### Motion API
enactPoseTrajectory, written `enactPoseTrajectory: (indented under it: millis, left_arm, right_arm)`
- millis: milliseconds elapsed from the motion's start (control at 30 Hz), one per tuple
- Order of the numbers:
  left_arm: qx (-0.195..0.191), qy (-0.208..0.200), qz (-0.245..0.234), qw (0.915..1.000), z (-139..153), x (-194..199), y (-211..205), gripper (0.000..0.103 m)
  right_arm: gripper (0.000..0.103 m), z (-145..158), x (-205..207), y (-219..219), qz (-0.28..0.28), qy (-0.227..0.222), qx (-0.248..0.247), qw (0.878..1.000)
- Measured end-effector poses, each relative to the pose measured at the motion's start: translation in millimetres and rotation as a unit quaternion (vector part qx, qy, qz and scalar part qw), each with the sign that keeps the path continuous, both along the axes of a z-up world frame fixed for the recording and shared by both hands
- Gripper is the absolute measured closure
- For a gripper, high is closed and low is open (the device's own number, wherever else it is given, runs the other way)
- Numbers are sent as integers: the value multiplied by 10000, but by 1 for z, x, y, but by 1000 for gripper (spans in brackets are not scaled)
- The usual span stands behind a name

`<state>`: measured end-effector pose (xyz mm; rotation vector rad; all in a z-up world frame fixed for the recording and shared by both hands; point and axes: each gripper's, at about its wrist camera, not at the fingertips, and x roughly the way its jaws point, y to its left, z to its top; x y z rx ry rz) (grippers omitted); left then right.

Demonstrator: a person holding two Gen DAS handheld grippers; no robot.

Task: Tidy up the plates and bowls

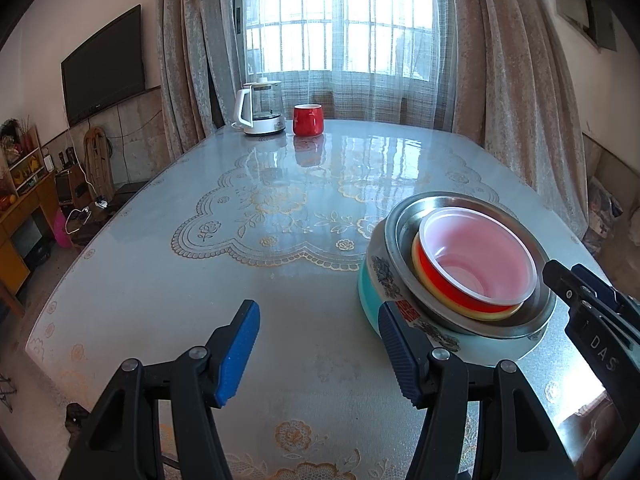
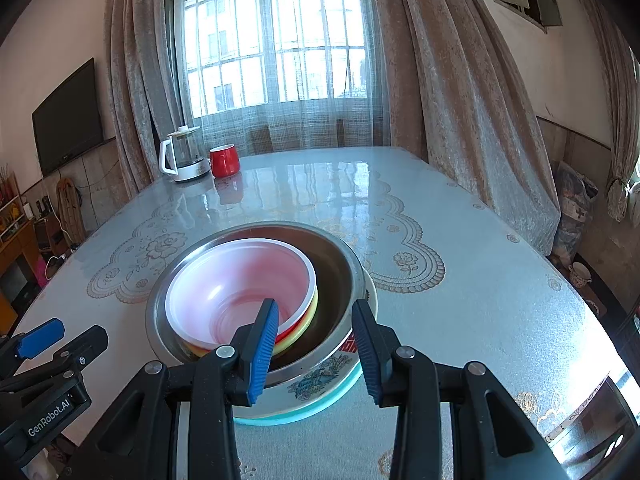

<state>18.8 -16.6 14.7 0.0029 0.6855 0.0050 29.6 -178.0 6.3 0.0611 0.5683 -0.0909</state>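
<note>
- Left wrist view: the left gripper (image 1: 318,354) hangs over the table (image 1: 200,280) with jaws spread wide and nothing between them. The nested stack sits to its right: teal enamel basin (image 1: 370,292), steel bowl (image 1: 404,224), pink plastic bowl (image 1: 476,256).
- Right wrist view: the right gripper (image 2: 316,356) stands partly open over the stack's near rim, pads clear of the steel bowl (image 2: 340,264), gripping nothing. The pink plastic bowl (image 2: 240,276) lies inside.

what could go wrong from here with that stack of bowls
1. The pink bowl and the red and yellow bowls under it sit off-centre in the steel bowl, leaning toward one side; a nudge could tip them.
2. The right gripper has one finger inside the stack and one outside the rim; lifting there may drag the whole stack.
3. The teal bowl stands on a glossy table and may slide.
</note>
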Motion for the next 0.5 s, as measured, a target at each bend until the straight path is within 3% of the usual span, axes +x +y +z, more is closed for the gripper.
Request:
enactPoseTrajectory:
  millis: [500]
  left_arm:
    - [47,-59,-51,10000,4,-2,-3,37]
  right_arm:
    - [65,1,-1,-1,-4,4,3,10000]
